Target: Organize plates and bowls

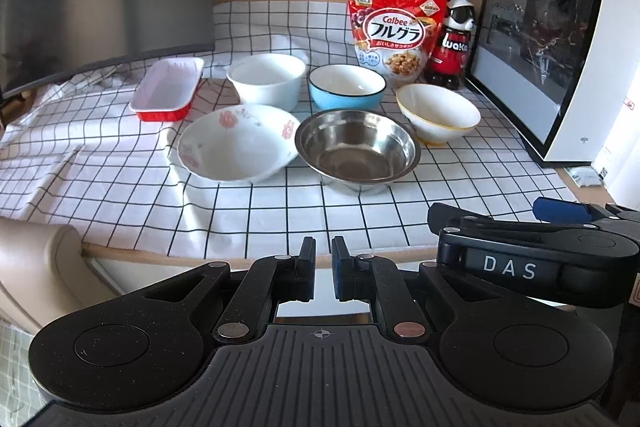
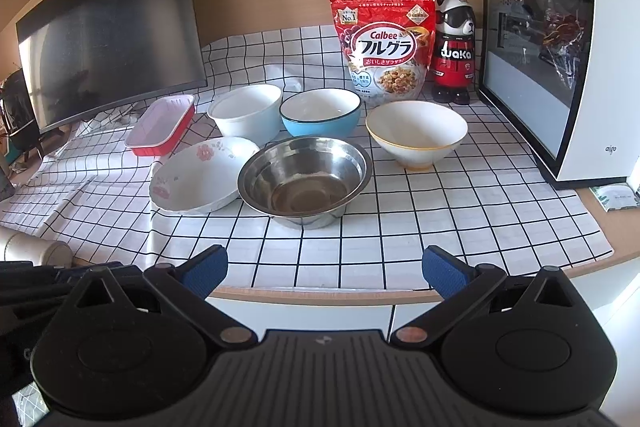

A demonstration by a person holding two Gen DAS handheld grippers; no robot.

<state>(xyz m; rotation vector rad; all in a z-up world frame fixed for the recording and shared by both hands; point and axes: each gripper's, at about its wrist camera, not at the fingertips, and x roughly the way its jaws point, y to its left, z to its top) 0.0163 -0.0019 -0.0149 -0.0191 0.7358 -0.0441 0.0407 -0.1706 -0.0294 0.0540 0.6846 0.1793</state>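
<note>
Left claw (image 1: 323,269) clenched, empty; right claw (image 2: 324,273) released, empty. Both hover at worktop (image 2: 360,239) edge, steel bowl (image 2: 305,179) ahead.

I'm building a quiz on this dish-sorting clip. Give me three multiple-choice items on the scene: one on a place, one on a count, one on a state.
1. What stands right behind the blue bowl?
A. the cereal bag
B. the red tray
C. the monitor

2. How many round bowls are on the checked cloth?
A. three
B. five
C. seven

3. How do the two grippers stand?
A. both open
B. left open, right shut
C. left shut, right open

Answers:
1 A, the cereal bag rises just behind its rim.
2 B, white, blue, yellow-rimmed, floral and steel bowls.
3 C, the left gripper shows a narrow gap and the right gripper a wide one, both empty.
</note>
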